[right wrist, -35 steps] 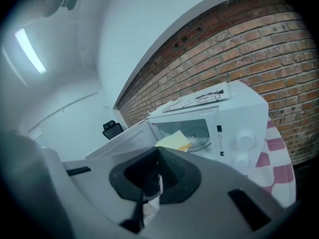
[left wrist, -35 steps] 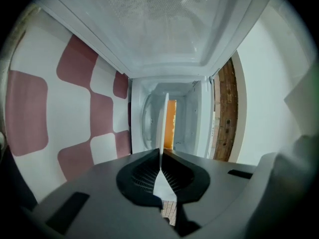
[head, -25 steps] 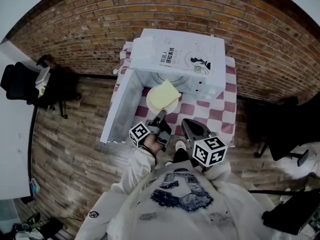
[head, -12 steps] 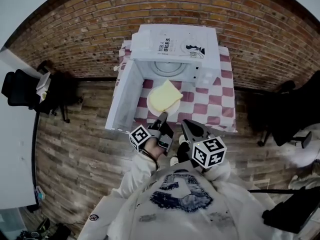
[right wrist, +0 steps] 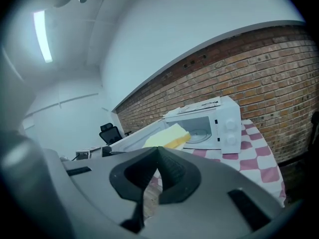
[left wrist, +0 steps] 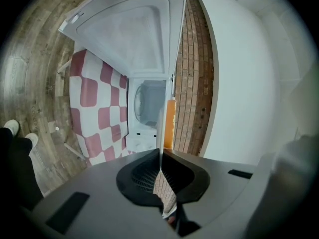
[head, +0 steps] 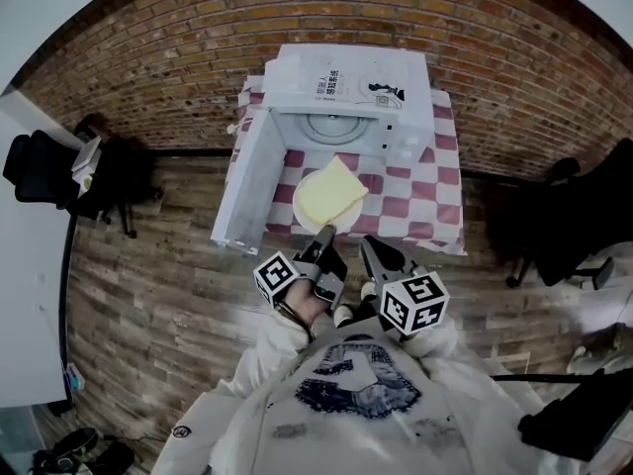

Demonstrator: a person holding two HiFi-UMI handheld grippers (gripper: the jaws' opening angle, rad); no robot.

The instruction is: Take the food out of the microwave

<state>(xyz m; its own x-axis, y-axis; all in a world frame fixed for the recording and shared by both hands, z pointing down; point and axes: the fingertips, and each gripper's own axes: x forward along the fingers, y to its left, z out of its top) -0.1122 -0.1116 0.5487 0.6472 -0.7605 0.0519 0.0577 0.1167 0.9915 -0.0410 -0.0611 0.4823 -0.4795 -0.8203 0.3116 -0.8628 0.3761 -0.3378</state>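
Note:
A white microwave [head: 346, 82] stands on a red-and-white checkered table [head: 425, 201], its door [head: 252, 181] swung open to the left and its glass turntable [head: 331, 127] bare. My left gripper [head: 324, 234] is shut on the near rim of a white plate [head: 309, 211] that carries a yellow slab of food [head: 331, 188], held over the table in front of the opening. In the left gripper view the plate [left wrist: 160, 133] shows edge-on between the jaws, the food [left wrist: 170, 123] beside it. To the right, my right gripper [head: 368, 245] is shut on nothing, pointing at the microwave [right wrist: 219, 123].
A brick wall [head: 148, 57] runs behind the table. Black office chairs stand at the left [head: 40, 166] and at the right [head: 554, 226] on the wooden floor. A white desk [head: 25, 295] lies along the left edge. The person's shoes [head: 341, 315] are just short of the table.
The plate with the food has come back from the microwave's mouth toward the person and risen a little, still in the left gripper. The right gripper has drawn back too.

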